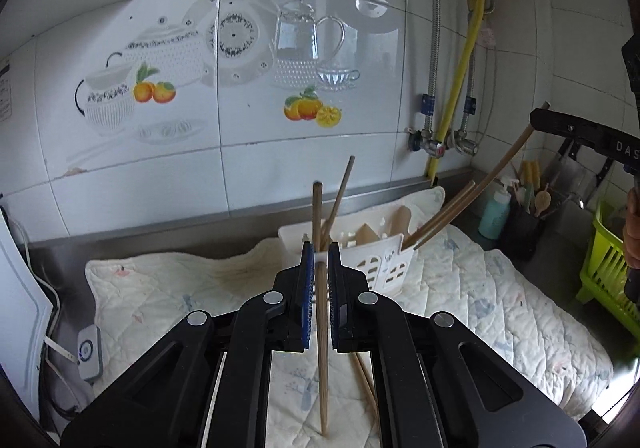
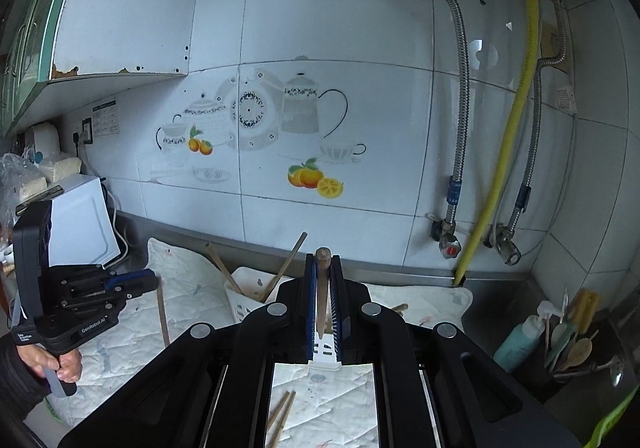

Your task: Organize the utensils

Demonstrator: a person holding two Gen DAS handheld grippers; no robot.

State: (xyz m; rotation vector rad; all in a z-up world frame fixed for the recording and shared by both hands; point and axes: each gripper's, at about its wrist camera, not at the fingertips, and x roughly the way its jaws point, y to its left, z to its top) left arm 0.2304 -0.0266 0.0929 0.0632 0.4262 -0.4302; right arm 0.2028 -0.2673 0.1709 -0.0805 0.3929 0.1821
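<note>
My left gripper is shut on a wooden chopstick held upright, its lower end down near the quilted cloth. Just behind it stands a white plastic utensil holder with a few chopsticks leaning out of it. My right gripper is shut on another chopstick, above the holder. It shows at the right of the left wrist view as the right gripper, gripping the top of its chopstick. The left gripper appears at the left of the right wrist view. Two loose chopsticks lie on the cloth.
A tiled wall with pipes and a yellow hose rises behind the counter. At the right stand a teal bottle, a black pot of wooden spoons and a green dish rack. A white appliance sits at the left.
</note>
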